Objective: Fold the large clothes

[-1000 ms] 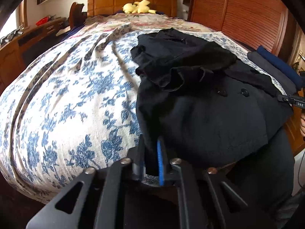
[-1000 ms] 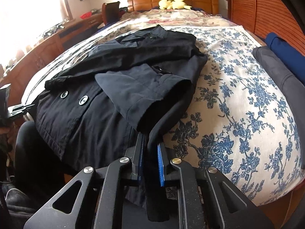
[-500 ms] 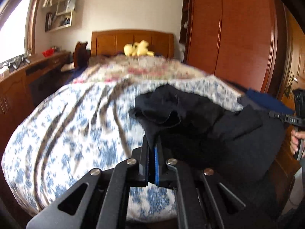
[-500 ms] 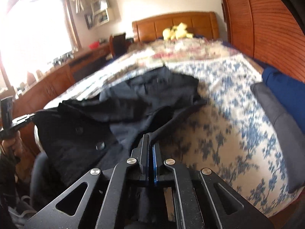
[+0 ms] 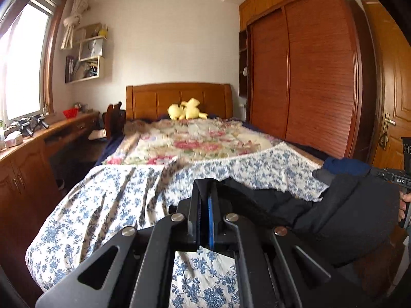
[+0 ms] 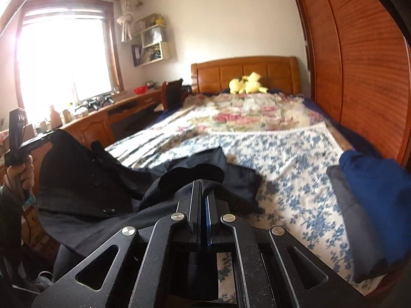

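A large black buttoned coat (image 5: 354,220) lies across the near end of the bed, its hem lifted off the blue floral bedspread (image 5: 123,195). My left gripper (image 5: 205,197) is shut on one bottom corner of the coat. My right gripper (image 6: 204,195) is shut on the other bottom corner; the coat (image 6: 84,179) stretches between them. Each gripper shows at the edge of the other's view: the right one (image 5: 400,179) and the left one (image 6: 38,138).
Folded blue and grey clothes (image 6: 372,200) sit at the bed's right edge by the wooden wardrobe (image 5: 308,77). A yellow plush toy (image 5: 186,109) lies by the headboard. A wooden desk (image 5: 30,154) runs along the left under the window.
Both grippers have risen and tilted up, lifting the coat's bottom edge off the bed. The views now look across the room instead of down on the coat.
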`<control>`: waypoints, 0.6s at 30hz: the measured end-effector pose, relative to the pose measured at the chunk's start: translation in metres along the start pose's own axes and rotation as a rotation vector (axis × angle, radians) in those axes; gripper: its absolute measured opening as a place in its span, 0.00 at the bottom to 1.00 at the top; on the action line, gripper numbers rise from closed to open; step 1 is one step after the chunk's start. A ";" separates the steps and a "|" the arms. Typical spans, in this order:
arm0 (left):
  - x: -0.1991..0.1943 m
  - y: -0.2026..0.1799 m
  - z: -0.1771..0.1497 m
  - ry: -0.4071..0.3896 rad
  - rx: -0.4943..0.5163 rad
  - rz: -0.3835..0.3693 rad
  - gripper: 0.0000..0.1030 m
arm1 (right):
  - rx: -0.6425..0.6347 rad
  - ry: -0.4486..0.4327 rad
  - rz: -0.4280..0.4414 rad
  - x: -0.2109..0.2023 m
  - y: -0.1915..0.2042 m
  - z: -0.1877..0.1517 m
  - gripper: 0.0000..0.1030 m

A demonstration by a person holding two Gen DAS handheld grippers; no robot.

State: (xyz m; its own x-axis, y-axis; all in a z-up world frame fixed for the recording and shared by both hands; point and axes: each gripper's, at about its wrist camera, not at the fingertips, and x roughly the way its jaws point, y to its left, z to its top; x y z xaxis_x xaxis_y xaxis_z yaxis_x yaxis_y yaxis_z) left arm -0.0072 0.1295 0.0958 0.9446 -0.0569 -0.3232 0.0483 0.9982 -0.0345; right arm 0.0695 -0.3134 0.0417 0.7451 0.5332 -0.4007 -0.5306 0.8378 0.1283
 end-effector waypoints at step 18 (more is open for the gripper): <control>0.147 0.052 -0.036 0.174 -0.047 0.120 0.03 | -0.041 0.117 -0.019 0.143 -0.046 -0.010 0.00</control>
State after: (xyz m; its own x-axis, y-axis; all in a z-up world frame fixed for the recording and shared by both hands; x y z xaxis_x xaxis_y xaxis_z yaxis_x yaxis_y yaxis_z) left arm 0.1226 0.1724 0.0120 0.8724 0.0561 -0.4855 -0.0799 0.9964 -0.0285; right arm 0.1967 -0.2767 -0.0306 0.7043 0.4981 -0.5058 -0.5345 0.8410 0.0839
